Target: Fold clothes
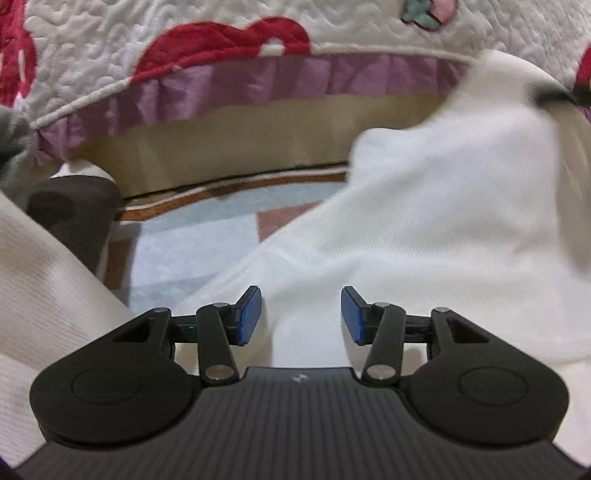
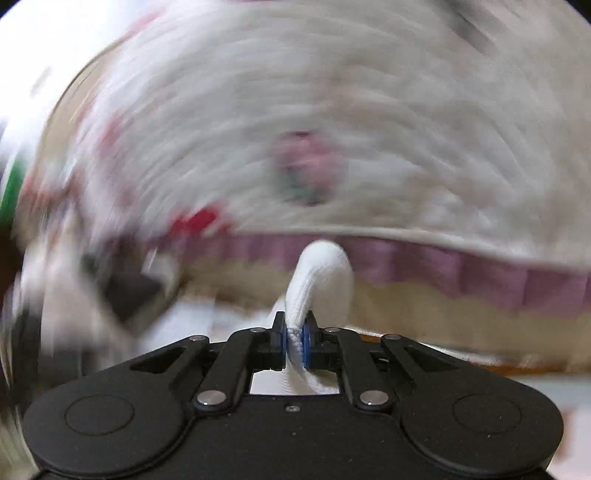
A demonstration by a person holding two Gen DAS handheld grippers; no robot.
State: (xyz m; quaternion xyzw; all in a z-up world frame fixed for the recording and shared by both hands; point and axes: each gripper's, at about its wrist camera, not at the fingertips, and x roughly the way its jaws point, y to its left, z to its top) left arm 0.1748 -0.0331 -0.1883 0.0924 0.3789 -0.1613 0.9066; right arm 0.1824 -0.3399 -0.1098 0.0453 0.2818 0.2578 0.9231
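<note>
Your right gripper is pinching the white garment thinly at twelve o'clock; it could slip. Left gripper is gaping, empty.

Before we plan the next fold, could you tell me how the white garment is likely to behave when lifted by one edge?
Probably floppy: the white garment drapes in soft folds from where the right tool pinches a bunched edge. Likely light, since one pinch holds it up. The left tool is open over it.

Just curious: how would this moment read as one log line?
left gripper: open over white garment | right gripper: shut on white garment fold | backdrop: quilt
</note>
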